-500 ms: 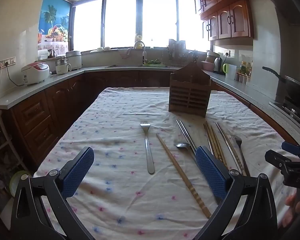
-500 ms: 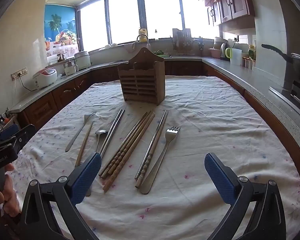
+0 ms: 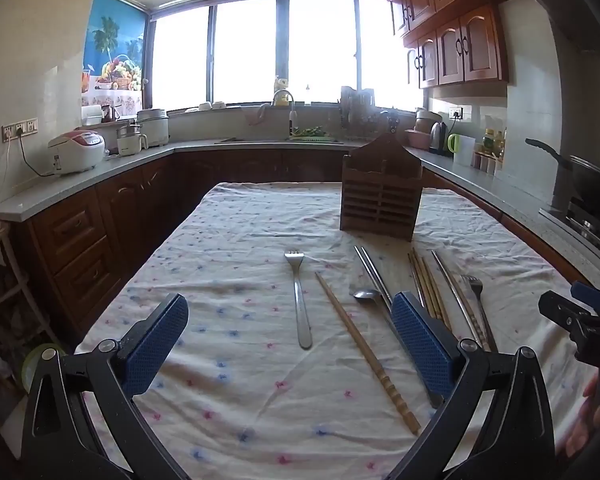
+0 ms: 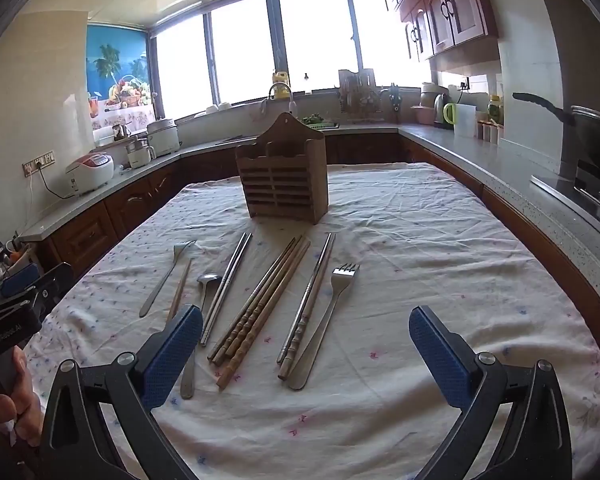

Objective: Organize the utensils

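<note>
Both grippers hover over the table with jaws spread wide and nothing between them. The left gripper [image 3: 290, 344] and the right gripper [image 4: 306, 354] each carry blue pads with a fine diamond-knurled rubber face on black plastic arms.

The utensils lie flat on a wrinkled white tablecloth [image 4: 440, 240] dotted with small pink and blue flowers. Seen from the right wrist camera, the slatted wooden holder [image 4: 284, 184] stands upright at 12 o'clock, its back panel rising to a peak. In front of it, from 10 o'clock across to 1 o'clock: a slim steel fork [image 4: 168, 276], a single wooden chopstick [image 4: 179, 292] just beside it, a steel spoon [image 4: 202, 312] partly hidden by the left pad, a pair of smooth metal chopsticks [image 4: 226, 284], a bundle of wooden chopsticks [image 4: 260, 304] with ringed, turned grips, another metal pair [image 4: 310, 292] with ridged ends, and a broad four-tined fork [image 4: 332, 308] touching that pair.

At 9 o'clock the left gripper's body shows pale lettering (too blurred to read with confidence).
</note>
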`<action>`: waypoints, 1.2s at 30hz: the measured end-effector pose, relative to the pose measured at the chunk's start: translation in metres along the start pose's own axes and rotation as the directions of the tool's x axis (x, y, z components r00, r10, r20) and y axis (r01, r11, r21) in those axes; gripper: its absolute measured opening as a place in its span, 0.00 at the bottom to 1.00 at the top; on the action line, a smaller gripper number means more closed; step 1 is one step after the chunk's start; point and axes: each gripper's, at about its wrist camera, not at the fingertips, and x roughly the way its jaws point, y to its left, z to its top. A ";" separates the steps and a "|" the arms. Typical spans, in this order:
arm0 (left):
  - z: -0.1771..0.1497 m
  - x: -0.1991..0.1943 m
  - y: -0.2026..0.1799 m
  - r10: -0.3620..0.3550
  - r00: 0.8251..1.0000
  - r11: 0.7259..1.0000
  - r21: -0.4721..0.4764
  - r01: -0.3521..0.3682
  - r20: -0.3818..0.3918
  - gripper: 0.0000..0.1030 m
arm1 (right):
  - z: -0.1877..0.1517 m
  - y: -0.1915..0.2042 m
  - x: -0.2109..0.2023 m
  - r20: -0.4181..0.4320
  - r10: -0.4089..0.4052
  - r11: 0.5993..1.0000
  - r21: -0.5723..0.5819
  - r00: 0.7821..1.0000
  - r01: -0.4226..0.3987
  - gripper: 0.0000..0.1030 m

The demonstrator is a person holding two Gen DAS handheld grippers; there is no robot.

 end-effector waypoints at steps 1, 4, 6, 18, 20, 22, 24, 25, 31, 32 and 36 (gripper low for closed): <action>0.000 0.000 0.000 -0.003 1.000 1.000 0.000 0.003 -0.001 1.00 | -0.001 -0.001 -0.002 0.007 -0.006 1.000 0.001 1.000 0.006 1.00; 0.000 -0.002 -0.001 -0.002 1.000 1.000 -0.001 0.002 0.003 1.00 | 0.000 -0.002 -0.004 0.020 -0.011 1.000 0.000 1.000 0.011 1.00; 0.000 -0.001 0.000 -0.004 1.000 1.000 -0.002 0.004 0.003 1.00 | 0.000 -0.001 -0.008 0.040 -0.029 1.000 -0.007 0.999 0.030 1.00; 0.002 -0.004 -0.002 -0.012 1.000 1.000 -0.004 0.012 0.014 1.00 | 0.005 0.004 -0.027 0.161 -0.050 0.998 -0.024 0.986 0.055 1.00; 0.003 -0.004 -0.002 -0.013 1.000 1.000 -0.006 0.013 0.018 1.00 | 0.006 0.004 -0.027 0.164 -0.053 0.998 -0.026 0.985 0.058 1.00; 0.004 -0.005 -0.002 -0.012 1.000 1.000 -0.006 0.013 0.021 1.00 | 0.006 0.006 -0.026 0.163 -0.053 0.998 -0.032 0.985 0.059 1.00; 0.005 -0.006 -0.002 -0.014 1.000 1.000 -0.009 0.014 0.023 1.00 | 0.007 0.007 -0.026 0.166 -0.051 0.998 -0.036 0.985 0.057 1.00; 0.005 -0.006 -0.002 -0.014 1.000 1.000 -0.009 0.014 0.025 1.00 | 0.006 0.007 -0.027 0.167 -0.050 0.998 -0.038 0.985 0.057 1.00; 0.007 -0.009 -0.004 -0.016 0.999 1.000 -0.008 0.016 0.035 1.00 | 0.005 0.010 -0.029 0.169 -0.044 0.998 -0.046 0.985 0.052 1.00; 0.007 -0.009 -0.005 -0.015 0.999 1.000 -0.008 0.016 0.036 1.00 | 0.006 0.010 -0.029 0.170 -0.044 0.998 -0.046 0.984 0.052 1.00; 0.008 -0.010 -0.003 -0.014 0.999 1.000 -0.009 0.014 0.038 1.00 | 0.006 0.010 -0.030 0.176 -0.041 0.998 -0.049 0.984 0.051 1.00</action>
